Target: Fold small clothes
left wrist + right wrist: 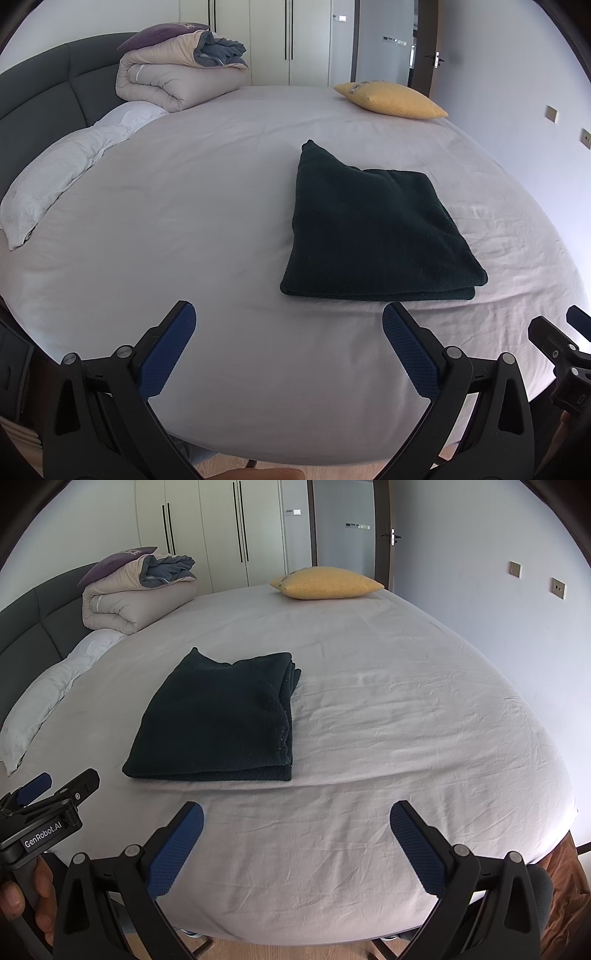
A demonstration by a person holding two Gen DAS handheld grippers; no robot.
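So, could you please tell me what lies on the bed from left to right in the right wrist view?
White pillow → rolled duvet → folded dark garment → yellow cushion.

dark green knit garment (373, 225), folded into a flat rectangle, lying on bed sheet (207, 206)

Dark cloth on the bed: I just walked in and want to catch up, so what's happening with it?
A person holds a two-finger gripper in each hand. The dark garment lies folded in layers on the bed sheet, touched by neither. The left gripper and right gripper both hover open at the near edge, short of it. Folding looks done.
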